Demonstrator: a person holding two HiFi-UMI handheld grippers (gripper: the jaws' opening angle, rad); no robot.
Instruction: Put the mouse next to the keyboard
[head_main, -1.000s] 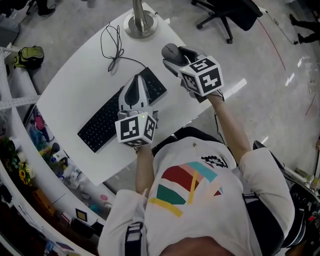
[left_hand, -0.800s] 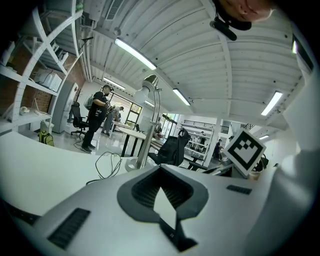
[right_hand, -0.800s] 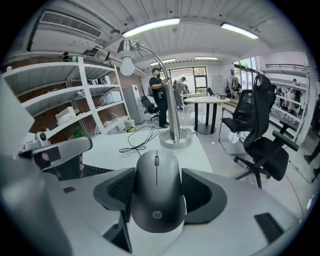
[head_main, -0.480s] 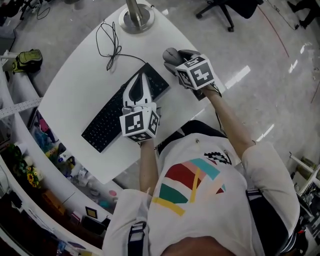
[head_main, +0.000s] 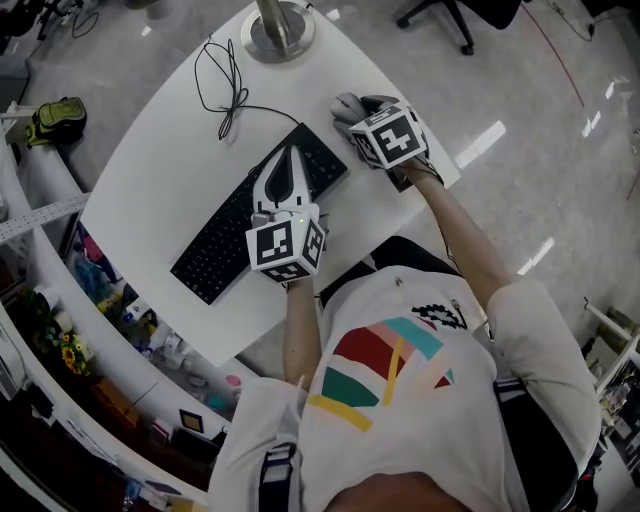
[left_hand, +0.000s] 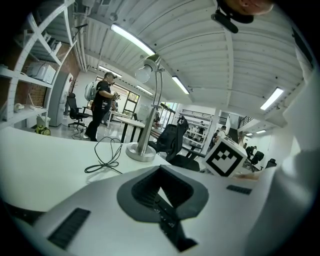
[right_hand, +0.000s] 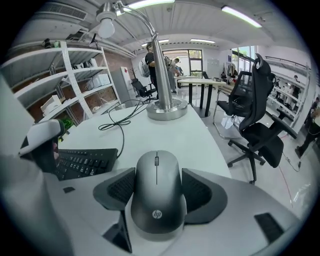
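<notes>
One mouse (head_main: 345, 102), pinched by right tongs (right_hand: 157, 190); one keyboard (head_main: 240, 225); one lamp (head_main: 280, 25); one loose cable (head_main: 222, 85). Empty left tongs (head_main: 284, 170) pressed together. White curved table (head_main: 150, 180); glossy floor (head_main: 520, 90), office chairs (right_hand: 255, 120), shelving (right_hand: 65, 85).

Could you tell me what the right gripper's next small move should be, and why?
Probably lower the mouse onto the bare table beside the keyboard, before any release. The right gripper has its jaws closed on the mouse's sides, the keyboard lies close by on its left, and I cannot tell whether the mouse touches the table yet.
</notes>
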